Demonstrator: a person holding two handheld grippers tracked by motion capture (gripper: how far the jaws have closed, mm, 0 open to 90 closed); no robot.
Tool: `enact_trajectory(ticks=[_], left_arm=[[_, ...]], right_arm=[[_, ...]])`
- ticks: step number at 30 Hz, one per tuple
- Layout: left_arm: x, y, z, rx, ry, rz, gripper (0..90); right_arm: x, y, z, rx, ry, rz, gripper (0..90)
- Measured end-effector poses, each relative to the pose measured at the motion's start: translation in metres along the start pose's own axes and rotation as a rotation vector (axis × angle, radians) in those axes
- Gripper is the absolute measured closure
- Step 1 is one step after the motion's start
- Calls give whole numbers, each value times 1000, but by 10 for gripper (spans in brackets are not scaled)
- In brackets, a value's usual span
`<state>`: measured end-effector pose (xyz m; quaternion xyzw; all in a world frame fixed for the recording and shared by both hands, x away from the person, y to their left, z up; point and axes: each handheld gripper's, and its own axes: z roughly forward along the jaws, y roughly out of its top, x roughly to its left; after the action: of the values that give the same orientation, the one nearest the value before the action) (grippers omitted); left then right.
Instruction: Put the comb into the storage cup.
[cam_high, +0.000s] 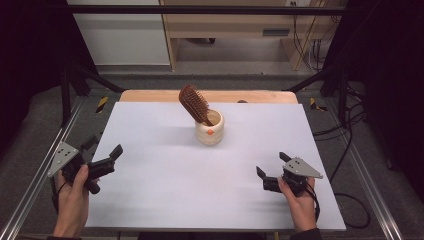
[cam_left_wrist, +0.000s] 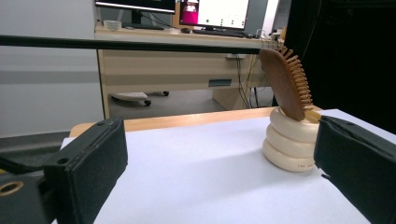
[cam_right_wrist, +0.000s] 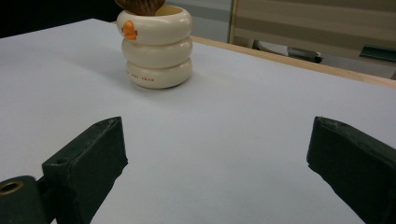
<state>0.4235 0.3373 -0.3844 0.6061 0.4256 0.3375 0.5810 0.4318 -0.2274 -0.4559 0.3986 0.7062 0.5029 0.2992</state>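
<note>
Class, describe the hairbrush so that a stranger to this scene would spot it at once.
On the white table, toward the far edge, stands a cream ringed cup with an orange duck bill. The hairbrush leans out of it, handle down: brown wood, bristled, the lone dark thing there.

The person's left hand (cam_high: 75, 192) comes in from the near left corner and holds the left black two-jaw tongs (cam_high: 105, 150) at the left edge of the white tabletop (cam_high: 165, 170). Its jaws stand wide apart and point to the right and far side. The right hand (cam_high: 299, 197) comes in from the near right and holds the right black two-jaw tongs (cam_high: 271, 165). These jaws are also spread wide and point to the left and far side. Both tongs grip nothing, and they are well apart from each other.
</note>
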Motion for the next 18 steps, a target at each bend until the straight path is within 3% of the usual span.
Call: enact_trajectory(ticks=[11, 18], left_arm=[[14, 4, -20, -7, 8, 24, 30], [18, 0, -26, 3, 6, 44, 30]], right_arm=[[1, 0, -2, -18, 38, -14, 48], [-5, -4, -9, -40, 52, 39, 48]])
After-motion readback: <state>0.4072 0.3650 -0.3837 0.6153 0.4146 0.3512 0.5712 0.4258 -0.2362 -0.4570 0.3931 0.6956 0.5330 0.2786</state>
